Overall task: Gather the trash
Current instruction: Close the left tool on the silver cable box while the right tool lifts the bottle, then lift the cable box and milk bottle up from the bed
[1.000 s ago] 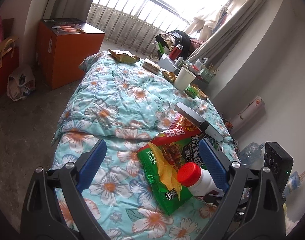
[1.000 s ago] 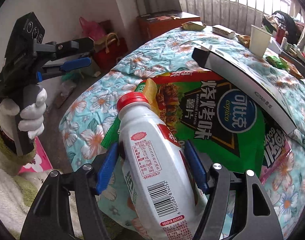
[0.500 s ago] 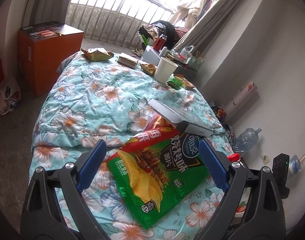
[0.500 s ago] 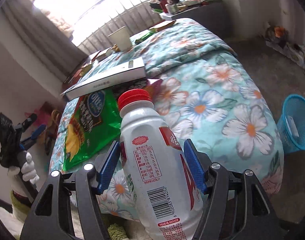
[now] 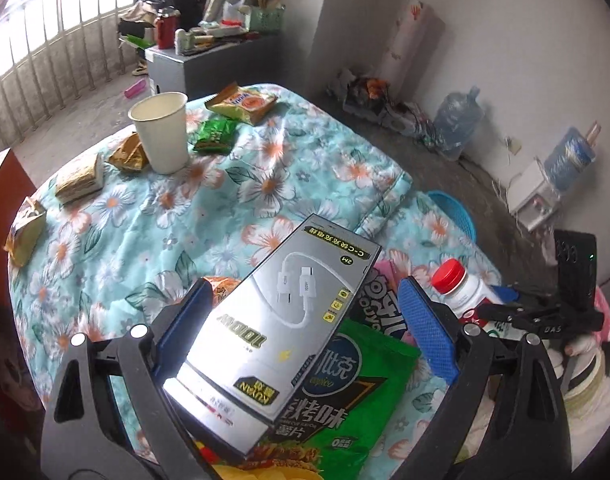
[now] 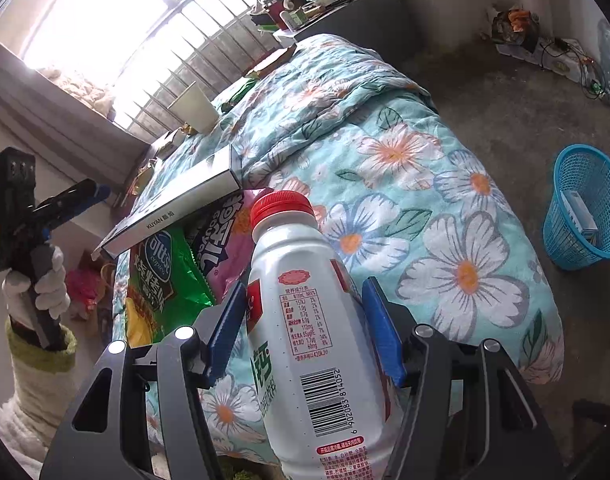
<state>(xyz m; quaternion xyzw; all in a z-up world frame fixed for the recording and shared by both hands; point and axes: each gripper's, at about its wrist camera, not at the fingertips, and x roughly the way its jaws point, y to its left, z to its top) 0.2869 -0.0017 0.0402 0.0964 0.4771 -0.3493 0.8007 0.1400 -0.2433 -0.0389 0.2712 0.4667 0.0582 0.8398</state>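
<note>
Right gripper (image 6: 303, 334) has the white plastic drink bottle with the red screw cap (image 6: 305, 320) between its blue pads, jaws closing on the body, cap tilted away over the flowered turquoise quilt (image 6: 405, 152), and the blue plastic mesh waste basket (image 6: 585, 208) sits on the floor off to the right, near the bed's edge. To do this well, I'd say squeeze until both pads sit flat on the bottle's sides, then swing it out over the basket's mouth and let go low, so it doesn't bounce off the rim. Left gripper (image 5: 301, 336) is wide open, holding nothing, hanging above the long silver cable box (image 5: 281, 328) that lies across the green crisp packet (image 5: 345, 392); those look like the next pickings, with the pale paper cup (image 5: 161, 136) and foil snack wrappers (image 5: 241, 102) farther up the bed
</note>
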